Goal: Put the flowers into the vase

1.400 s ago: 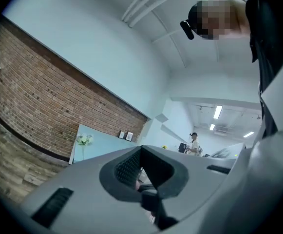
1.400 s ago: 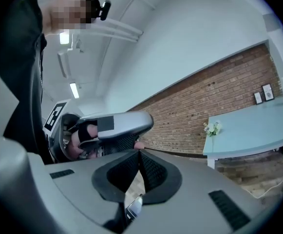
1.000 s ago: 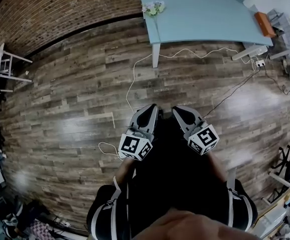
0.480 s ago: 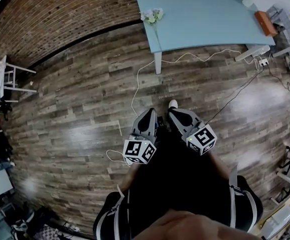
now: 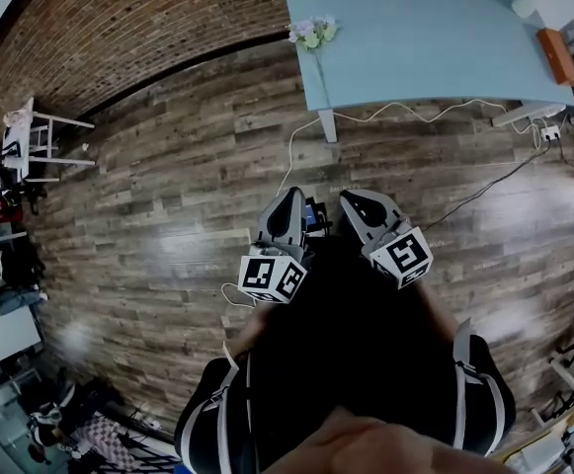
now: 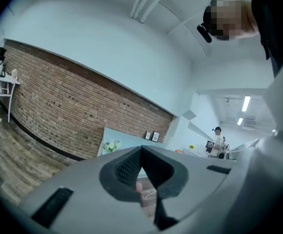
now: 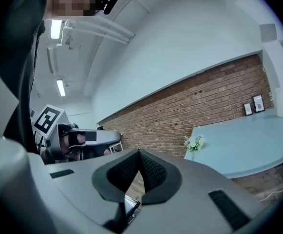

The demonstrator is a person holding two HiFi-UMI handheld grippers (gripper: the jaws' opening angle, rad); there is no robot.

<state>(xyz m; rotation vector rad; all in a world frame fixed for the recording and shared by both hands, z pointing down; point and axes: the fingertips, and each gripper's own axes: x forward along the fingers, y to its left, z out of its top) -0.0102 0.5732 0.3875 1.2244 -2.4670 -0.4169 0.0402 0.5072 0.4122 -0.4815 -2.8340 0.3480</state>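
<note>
**Well short of the table, both grippers shut on nothing**

In front of the person's dark-clad body, the left gripper (image 5: pixel 293 197) and the right gripper (image 5: pixel 350 198) are held side by side, close together but apart. Both point nearly level towards the light blue table (image 5: pixel 435 38). Each carries its marker cube at the rear, nearest the body, and the hands are hidden beneath the grippers and cubes. Only dim stretches of forearm show behind them.

In each gripper view the two ribbed pads meet at the tip. Both pairs of jaws are clenched and neither has anything between them.

The flowers (image 5: pixel 313 34) lie well ahead of both pairs of jaws, on the near corner of the table. They are a small pale bunch with green leaves, and the stem runs along the table edge. From the left jaws they sit ahead and slightly left, and from the right jaws ahead and to the right.

An orange box (image 5: pixel 554 55) lies far off to the right of the jaws, where the table is cut off by the picture edge. A white cable (image 5: pixel 395 115) trails over the wooden floor (image 5: pixel 168 215) ahead of the jaws. Between the two grippers a small dark object with a blue edge (image 5: pixel 313 215) shows, but too little of it to name.

The cubes bear black-and-white square markers. Two small picture frames (image 6: pixel 152 136) stand by the brick wall (image 6: pixel 58 111) beyond the table, too small to read. Far to the right of the left jaws stands another person (image 6: pixel 217 140).
</note>
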